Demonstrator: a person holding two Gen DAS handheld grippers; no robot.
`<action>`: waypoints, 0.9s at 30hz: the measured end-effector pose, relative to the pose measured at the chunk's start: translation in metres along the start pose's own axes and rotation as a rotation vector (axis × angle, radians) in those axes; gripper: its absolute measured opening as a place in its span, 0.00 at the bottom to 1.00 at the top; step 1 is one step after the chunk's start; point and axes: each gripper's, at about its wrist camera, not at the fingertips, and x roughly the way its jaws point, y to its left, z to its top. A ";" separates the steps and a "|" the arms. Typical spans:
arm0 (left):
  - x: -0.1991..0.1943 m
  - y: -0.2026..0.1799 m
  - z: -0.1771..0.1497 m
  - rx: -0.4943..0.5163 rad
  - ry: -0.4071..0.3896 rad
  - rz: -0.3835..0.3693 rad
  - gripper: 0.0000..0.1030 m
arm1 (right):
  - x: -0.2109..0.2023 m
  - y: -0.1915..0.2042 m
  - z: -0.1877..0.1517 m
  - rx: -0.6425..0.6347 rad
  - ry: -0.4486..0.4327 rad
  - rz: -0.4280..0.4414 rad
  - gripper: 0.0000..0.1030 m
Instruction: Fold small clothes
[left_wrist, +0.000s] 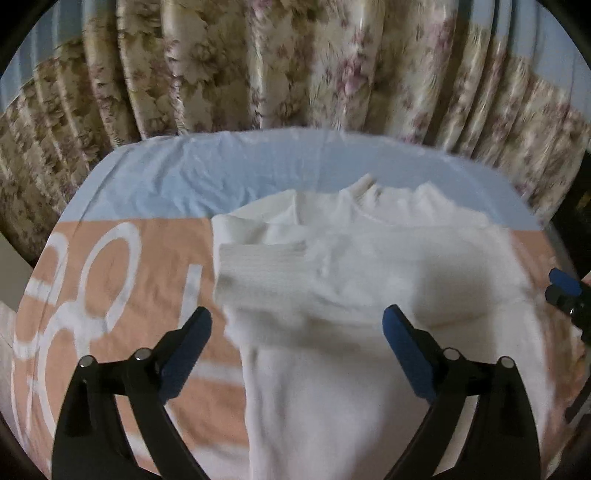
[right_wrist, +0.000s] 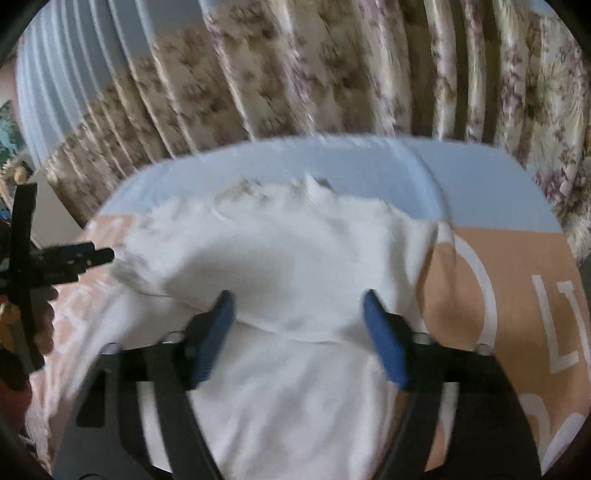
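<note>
White garment (left_wrist: 332, 280) half-folded mid-bedsheet (left_wrist: 122, 258); left gripper (left_wrist: 297, 328) and right gripper (right_wrist: 299, 314), jaws apart and empty, should regrip the near hem evenly before folding toward the far edge.

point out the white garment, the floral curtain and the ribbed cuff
white garment (right_wrist: 295, 258): right wrist view, its folded body
floral curtain (left_wrist: 295, 66): left wrist view, a middle pleat
ribbed cuff (left_wrist: 262, 258): left wrist view, the sleeve end
</note>
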 end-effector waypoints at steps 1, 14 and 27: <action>-0.013 0.001 -0.008 -0.012 -0.007 -0.006 0.95 | -0.008 0.005 -0.001 -0.001 -0.016 -0.002 0.91; -0.062 -0.011 -0.114 -0.043 0.093 0.039 0.97 | -0.056 0.057 -0.078 -0.020 0.037 -0.205 0.97; -0.093 -0.012 -0.144 -0.063 0.059 0.119 0.98 | -0.075 0.068 -0.114 0.089 0.059 -0.136 0.97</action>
